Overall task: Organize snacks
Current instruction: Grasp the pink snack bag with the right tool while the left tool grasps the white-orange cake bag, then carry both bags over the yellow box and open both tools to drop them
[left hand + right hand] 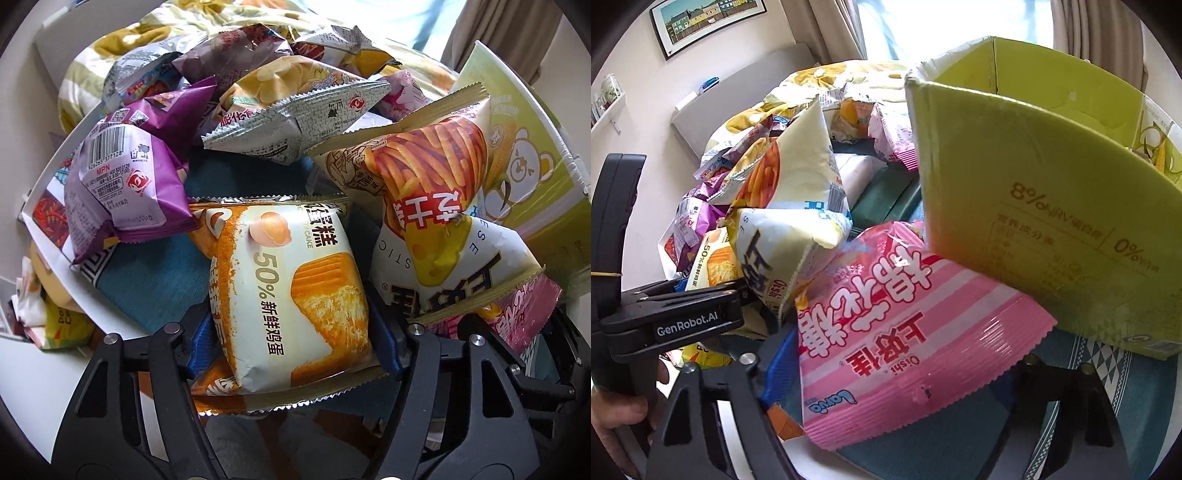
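The left gripper (291, 354) is clamped on a puffy cream-and-orange foil egg-cake packet (291, 291), blue pads on both sides. The right gripper (886, 373) has a crinkled pink striped snack bag (905, 339) between its jaws; whether they pinch it, I cannot tell.

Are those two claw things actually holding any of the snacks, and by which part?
Left jaws grip the egg cake packet by its sides. Right jaws sit around the pink packet; grip cannot be told.

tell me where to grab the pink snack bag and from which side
Grip the pink bag across its flat body near the crimped bottom seam, coming from the near side where the right hand-held gripper already straddles it. It lies flat with that end free, while the far end is tucked under the green box and the cheese bag.
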Tool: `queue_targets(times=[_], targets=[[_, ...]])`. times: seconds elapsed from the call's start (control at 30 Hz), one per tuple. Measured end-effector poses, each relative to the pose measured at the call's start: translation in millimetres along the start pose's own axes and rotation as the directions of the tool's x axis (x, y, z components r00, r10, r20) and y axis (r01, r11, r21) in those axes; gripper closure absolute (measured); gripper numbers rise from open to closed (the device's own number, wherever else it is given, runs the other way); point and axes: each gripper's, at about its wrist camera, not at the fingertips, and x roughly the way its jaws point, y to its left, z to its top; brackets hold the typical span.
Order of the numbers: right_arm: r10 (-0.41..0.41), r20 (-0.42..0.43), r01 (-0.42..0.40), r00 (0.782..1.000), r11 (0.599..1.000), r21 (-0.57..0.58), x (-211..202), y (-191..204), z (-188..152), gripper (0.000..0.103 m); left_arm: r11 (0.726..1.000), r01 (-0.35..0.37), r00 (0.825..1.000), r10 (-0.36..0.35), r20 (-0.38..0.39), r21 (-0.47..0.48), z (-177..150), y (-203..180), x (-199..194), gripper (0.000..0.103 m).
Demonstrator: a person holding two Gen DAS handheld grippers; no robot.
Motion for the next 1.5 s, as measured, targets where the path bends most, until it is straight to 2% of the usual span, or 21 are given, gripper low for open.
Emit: queue_targets(times=[0.23, 0.63, 0.73, 0.93, 1.13, 1.2, 1.4, 1.5], targets=[[-0.025, 0.055, 0.026, 0.998, 1.0, -0.012, -21.5, 12.3, -2.2, 0.032, 1.0, 0.004, 0.999, -0.005, 0.036, 0.03, -4.6, -7.2, -30.3, 0.037], [-0.026, 0.128, 0.029, 0.991, 0.999, -0.022, -74.1, 25.5, -1.3, 0.034, 0.999, -0.013, 0.992, 0.009, 0.129, 0.034, 1.3, -9.9, -99.8, 0.037], [-0.019, 0.157, 0.025, 0.987, 0.999, -0.037, -93.5, 29.4, 4.6, 0.034, 0.999, -0.013, 0.986, 0.008, 0.168, 0.03, 7.6, -10.8, -123.8, 0.037], [-0.014, 0.238, 0.025, 0.971, 0.999, -0.044, -135.8, 32.1, 23.5, 0.034, 0.999, 0.01, 0.963, -0.02, 0.267, 0.039, 21.2, -27.6, -169.4, 0.037], [-0.059, 0.293, 0.065, 0.954, 0.998, -0.01, -167.6, 12.0, 52.6, 0.034, 0.992, 0.046, 0.943, -0.082, 0.324, 0.118, 49.4, -62.9, -193.4, 0.037], [-0.062, 0.291, 0.061, 0.955, 0.998, 0.014, -172.3, 0.5, 64.0, 0.034, 0.987, 0.062, 0.937, -0.108, 0.331, 0.147, 62.3, -76.8, -193.5, 0.037], [-0.172, 0.288, 0.161, 0.942, 0.985, 0.061, -175.0, -34.6, 94.4, 0.034, 0.963, 0.121, 0.924, -0.199, 0.328, 0.242, 113.6, -120.4, -180.6, 0.037], [-0.205, 0.25, 0.177, 0.946, 0.975, 0.13, -173.2, -56.7, 110.0, 0.034, 0.943, 0.153, 0.922, -0.244, 0.3, 0.295, 144.7, -147.5, -165.3, 0.037]])
